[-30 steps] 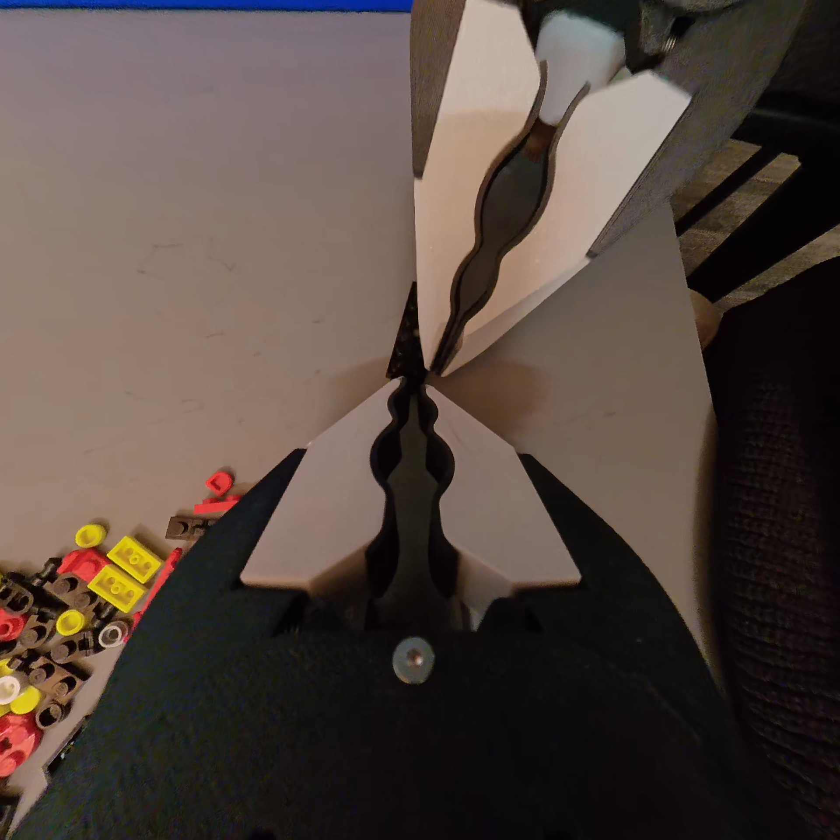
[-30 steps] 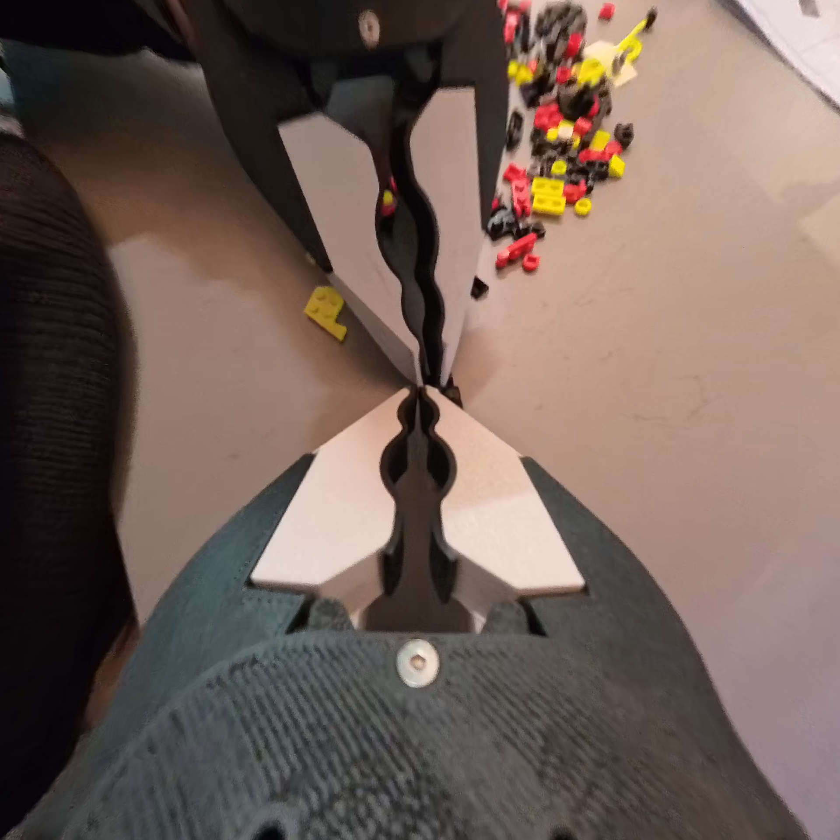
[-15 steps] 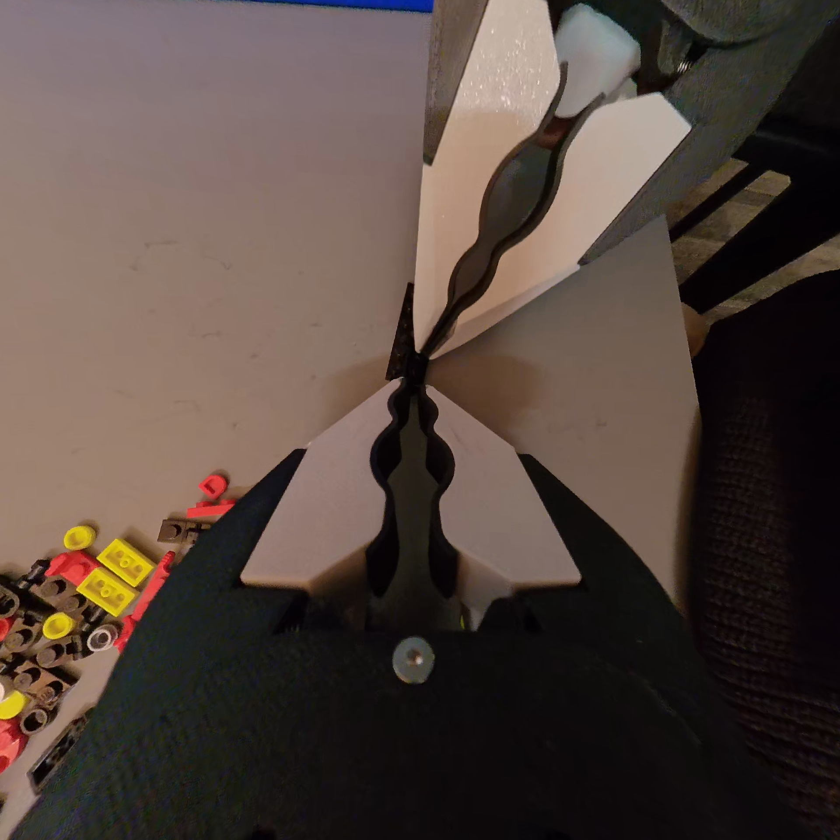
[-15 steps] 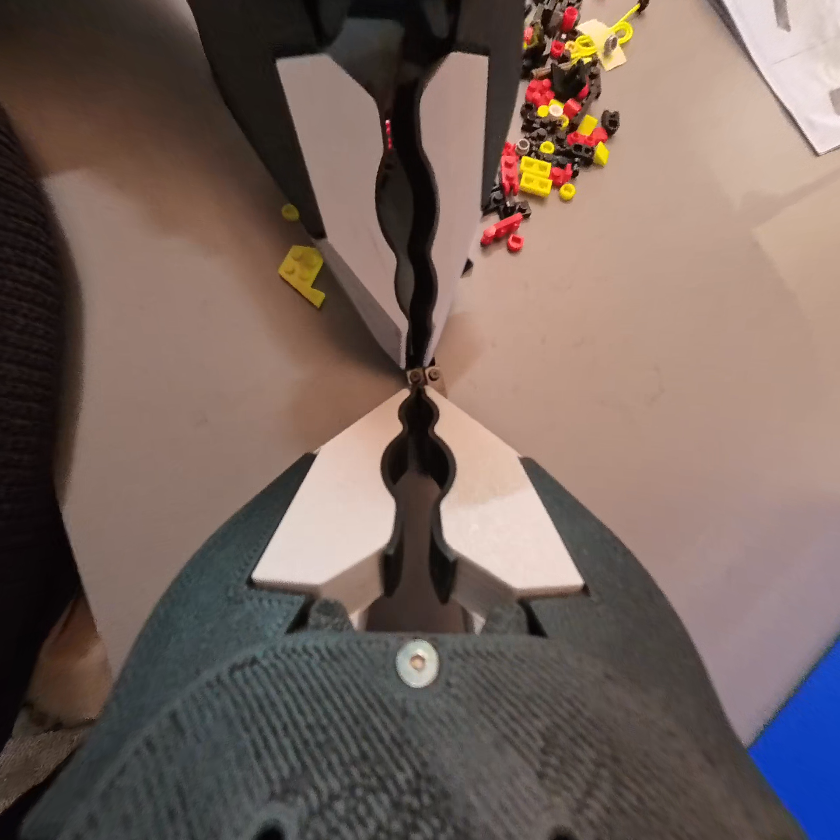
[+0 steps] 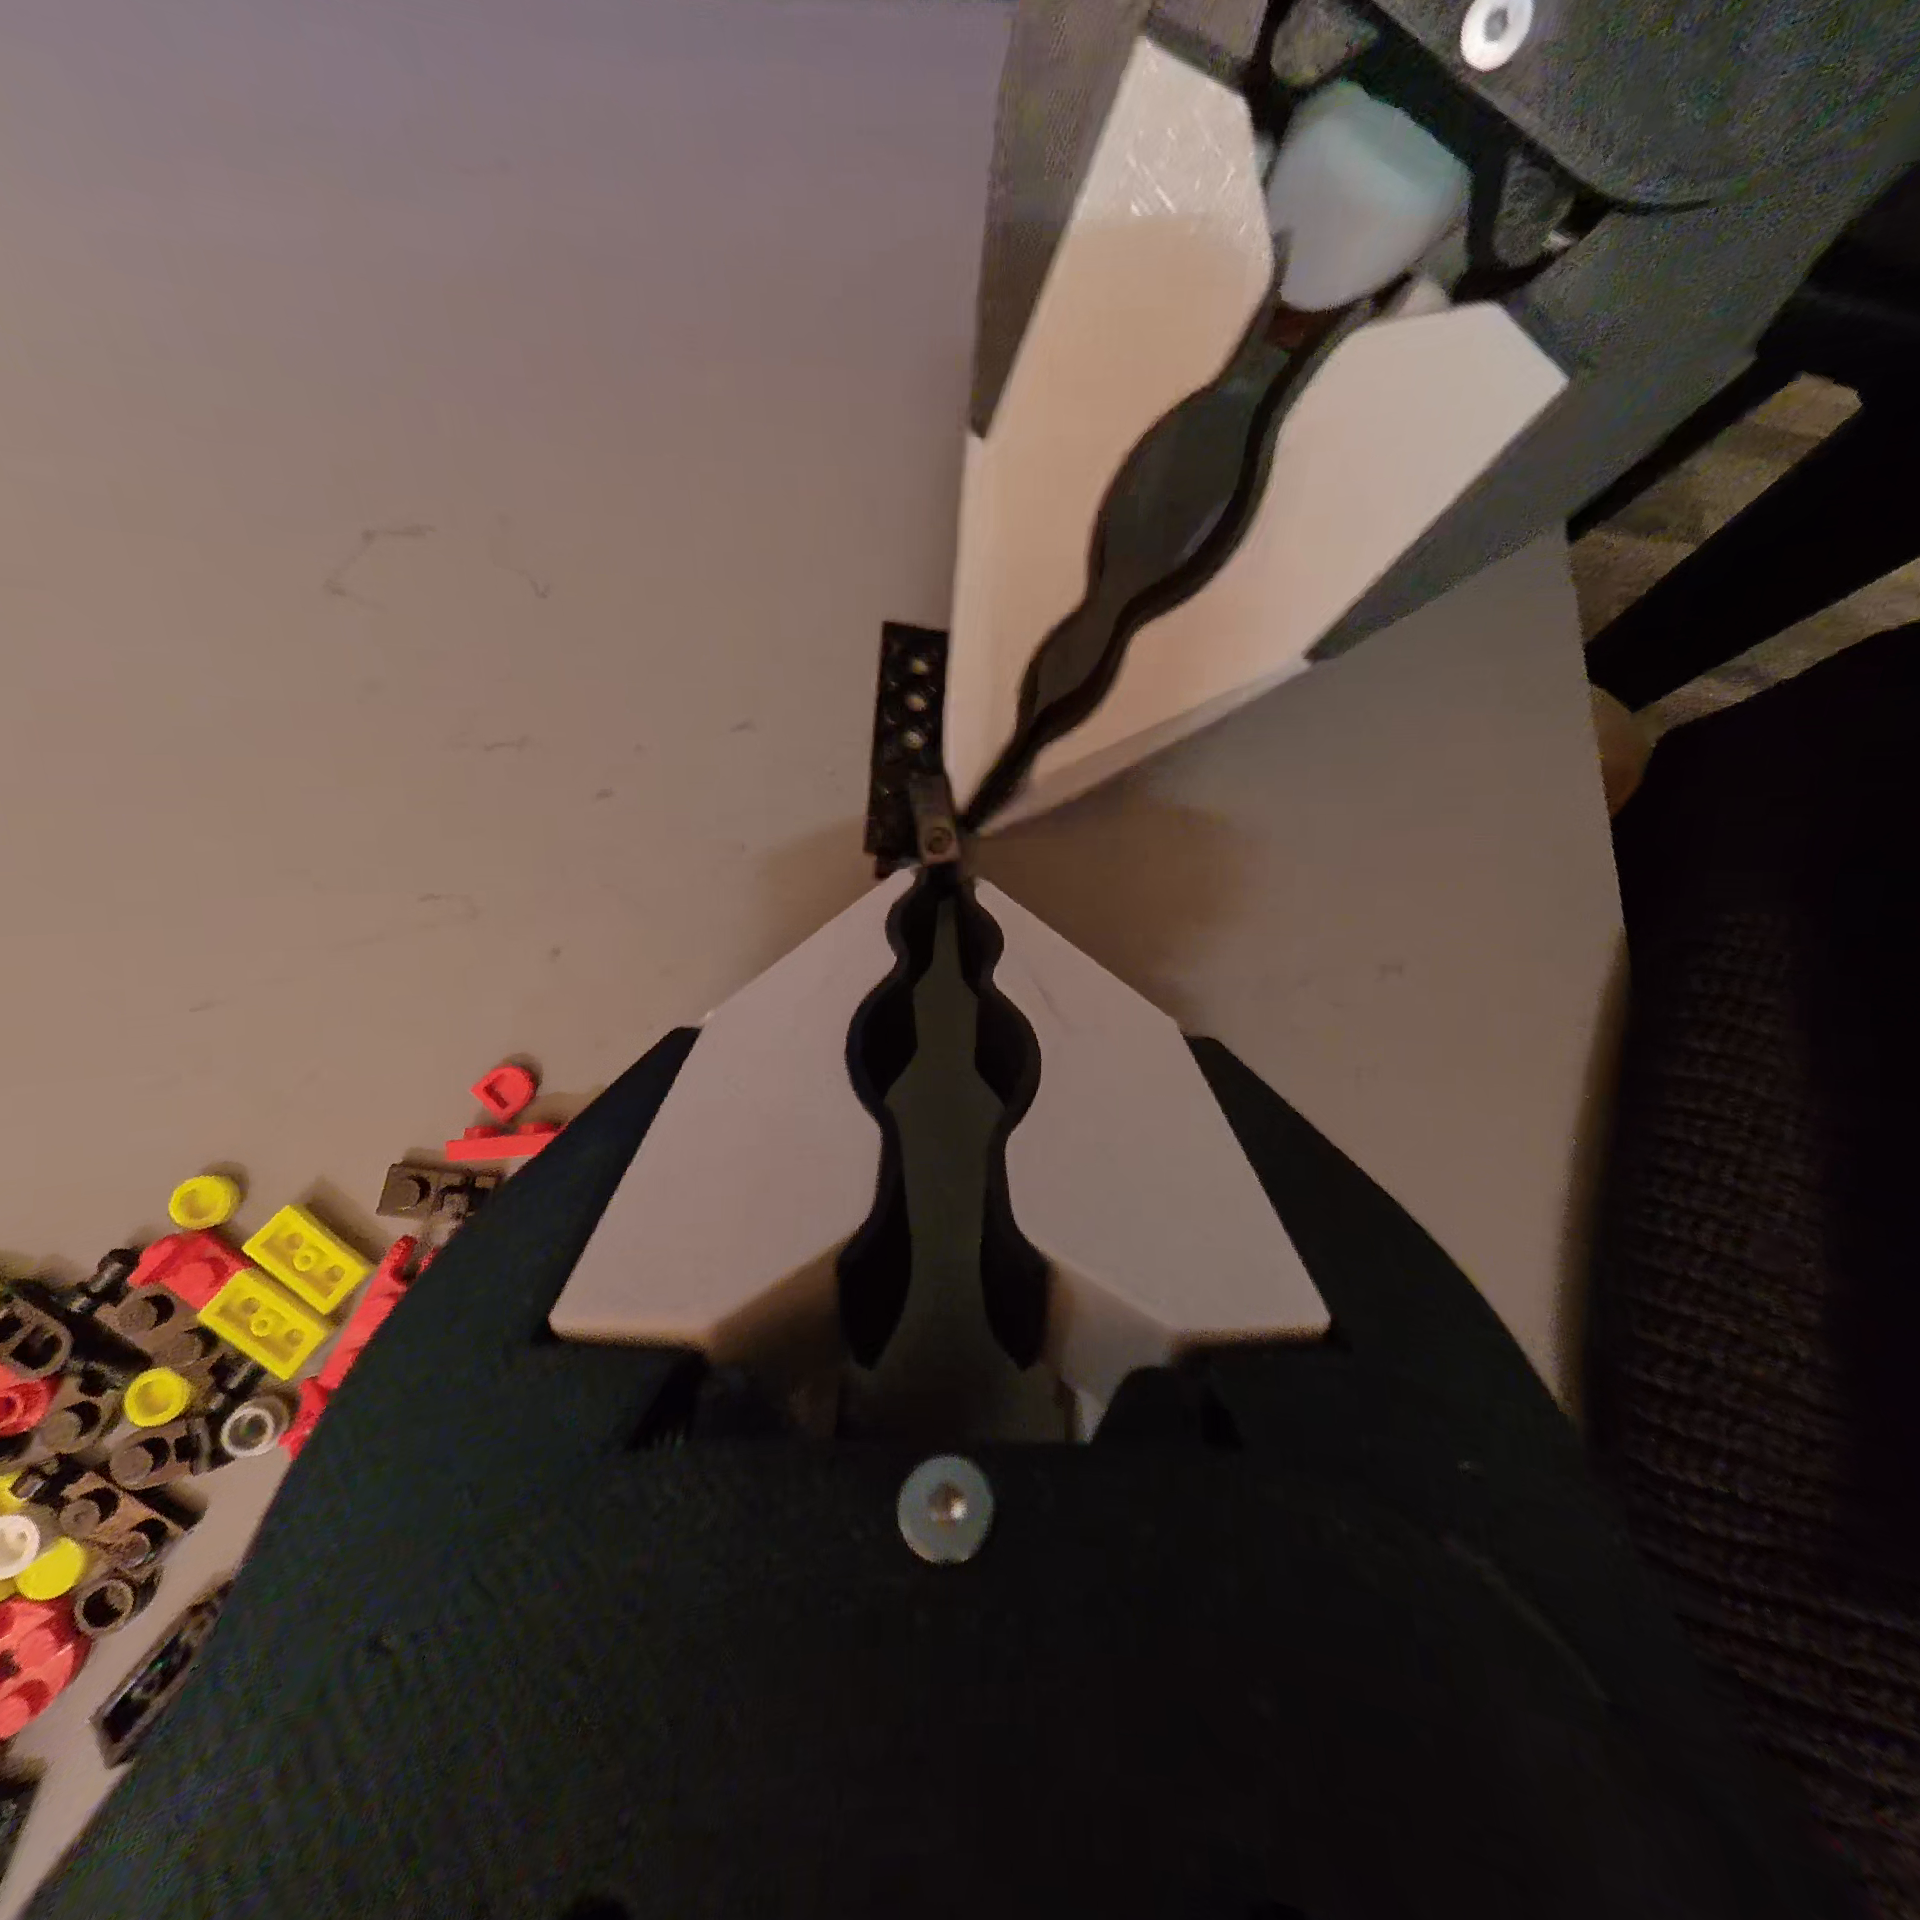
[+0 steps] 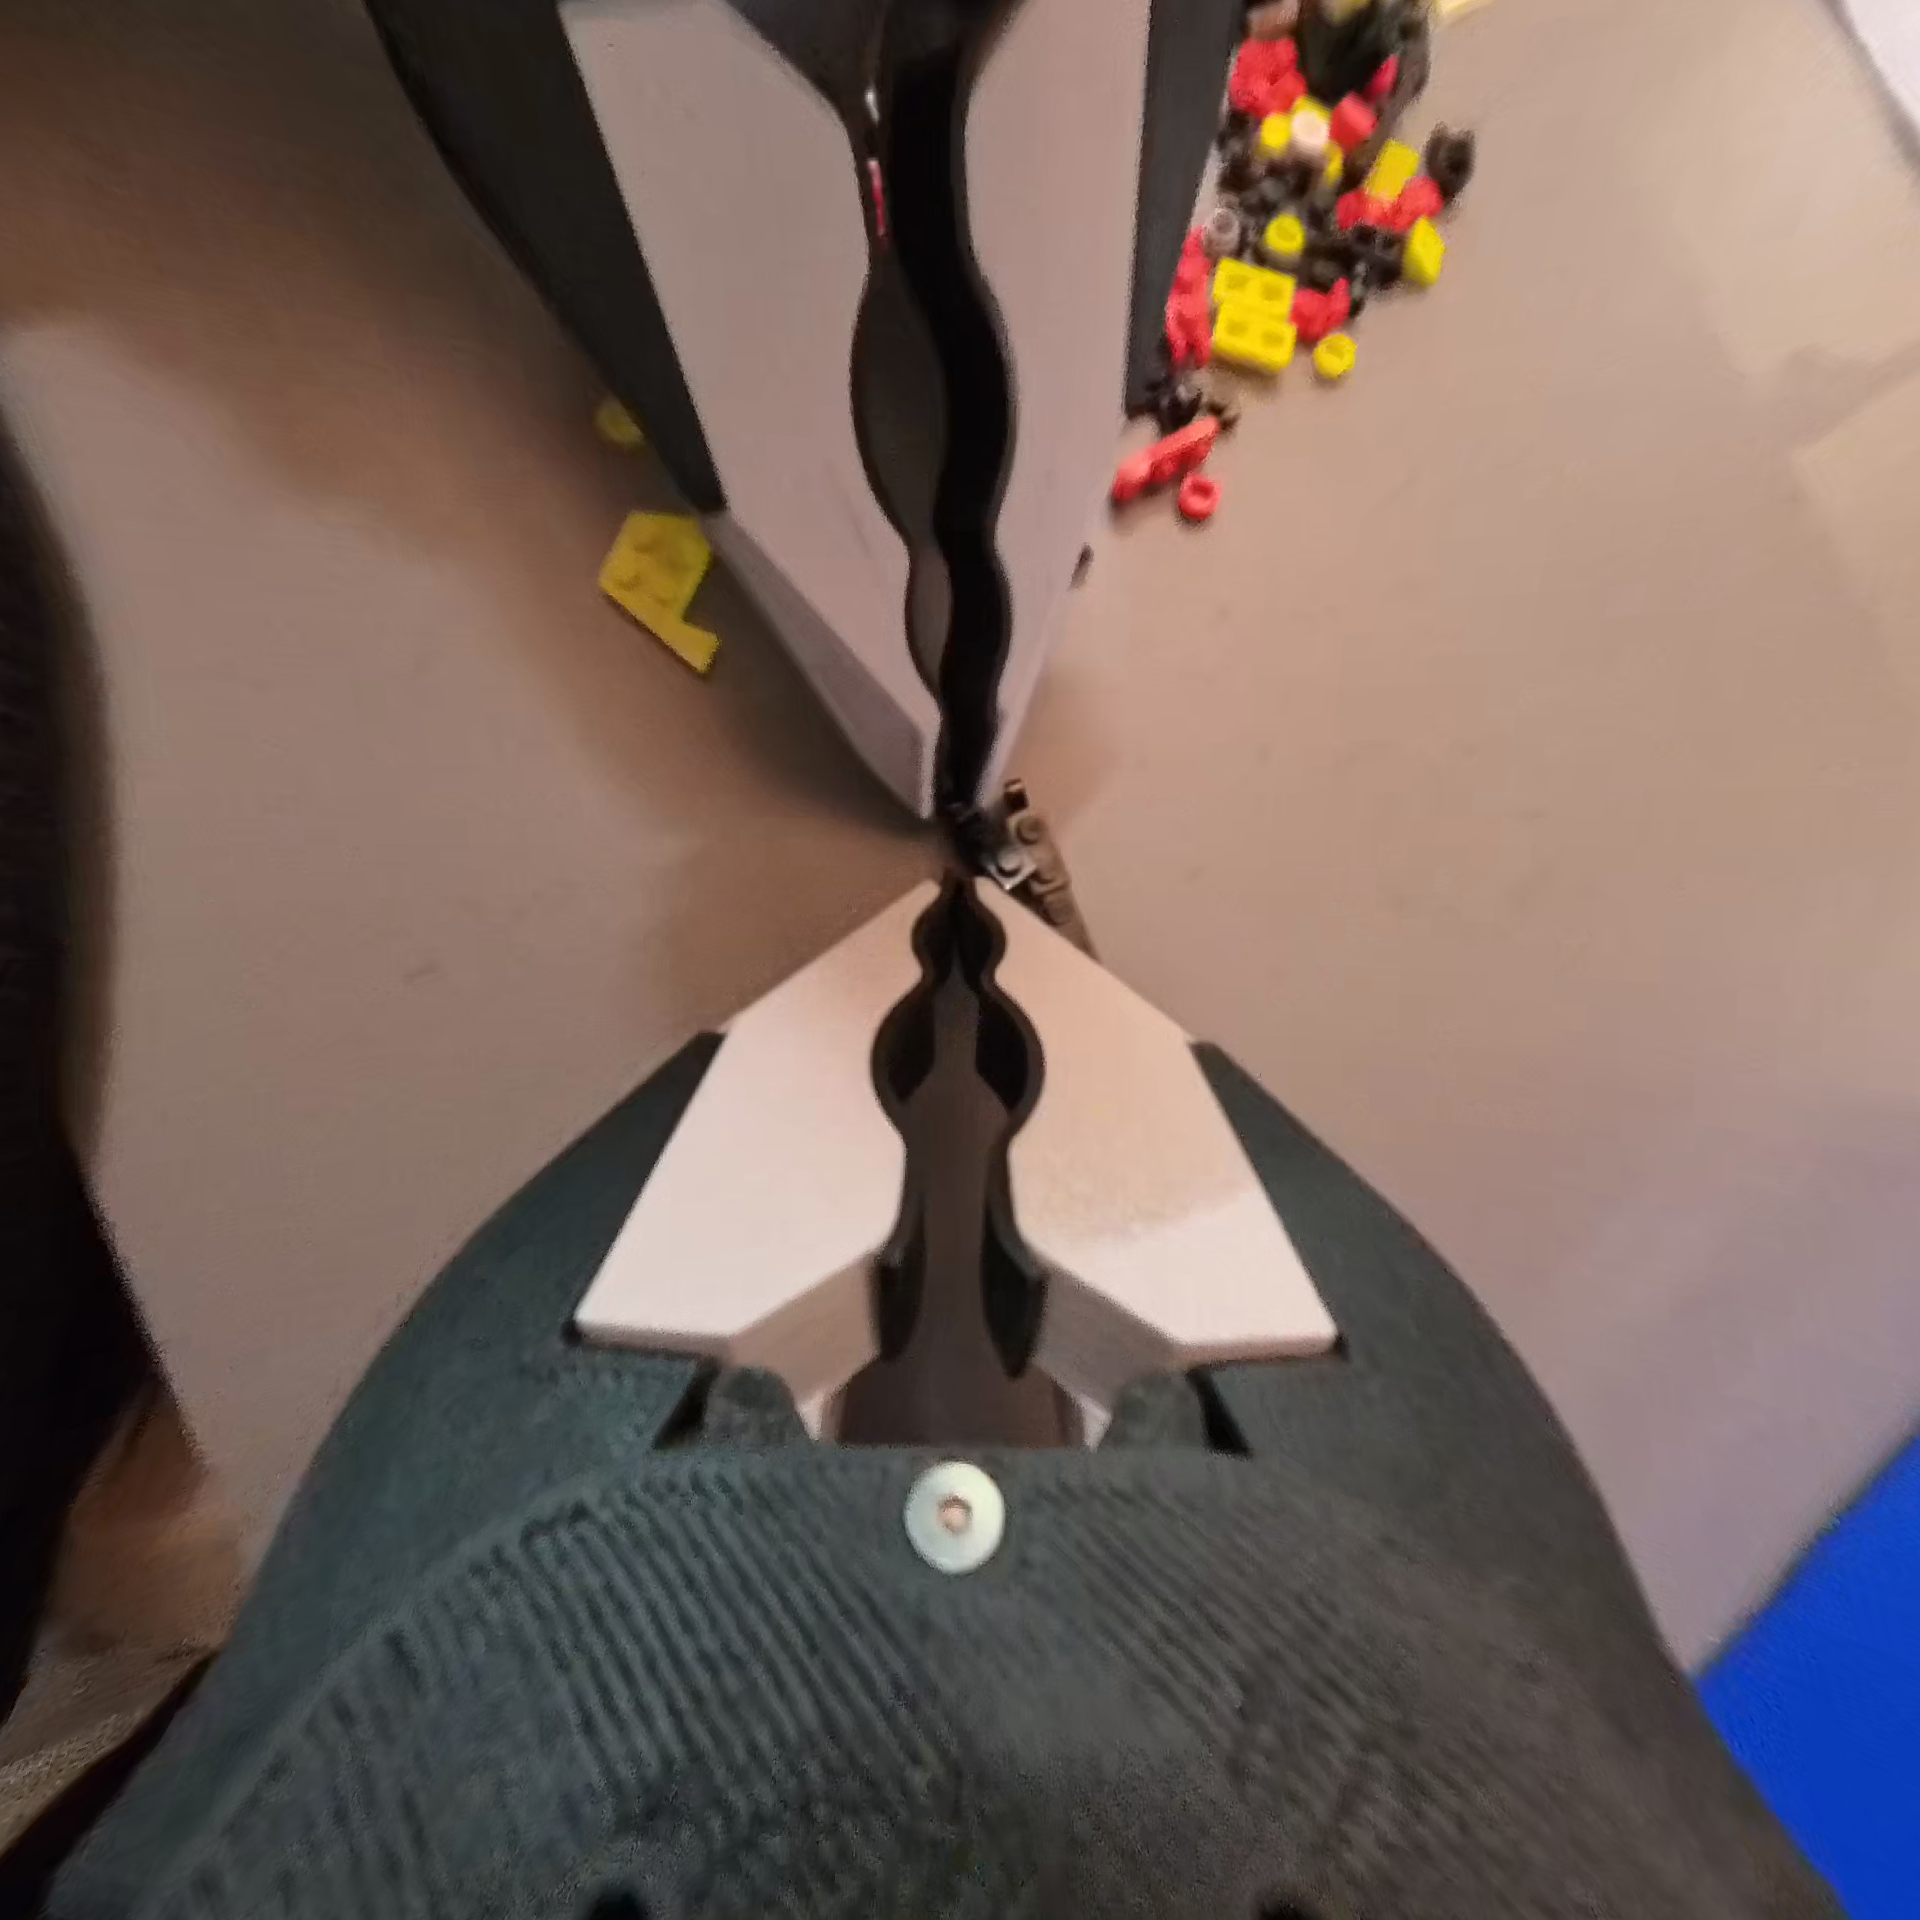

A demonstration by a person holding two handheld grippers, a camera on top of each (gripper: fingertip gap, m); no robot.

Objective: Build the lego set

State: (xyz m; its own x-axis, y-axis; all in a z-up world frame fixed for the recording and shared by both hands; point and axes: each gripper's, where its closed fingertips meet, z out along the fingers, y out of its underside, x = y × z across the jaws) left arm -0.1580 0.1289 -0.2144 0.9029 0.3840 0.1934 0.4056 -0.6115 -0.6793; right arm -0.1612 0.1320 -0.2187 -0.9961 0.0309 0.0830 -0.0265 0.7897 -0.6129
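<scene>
My left gripper (image 5: 935, 881) is shut on the lower end of a long black lego plate (image 5: 907, 727), which sticks up from its tips over the grey table (image 5: 416, 416). My right gripper (image 5: 971, 821) comes in from the upper right, shut, tip to tip with the left one. A small black piece (image 5: 938, 834) sits between the two tips against the plate. In the right wrist view my right gripper (image 6: 961, 891) is shut on that small black piece (image 6: 1010, 850). The plate (image 6: 1062, 906) runs off to its right and the left gripper (image 6: 961, 816) hangs in from above.
A pile of loose red, yellow and black pieces (image 5: 156, 1351) lies left of my left gripper; it also shows in the right wrist view (image 6: 1309, 239). A yellow corner plate (image 6: 660, 582) lies apart. Dark fabric (image 5: 1766, 1247) lies past the table's edge. A blue surface (image 6: 1829, 1662) borders the table. The grippers are tip to tip, or close to it.
The right gripper has turned and tilted against the left one. The small black piece now shows at the plate's lower end. The plate has stayed in the left gripper.
</scene>
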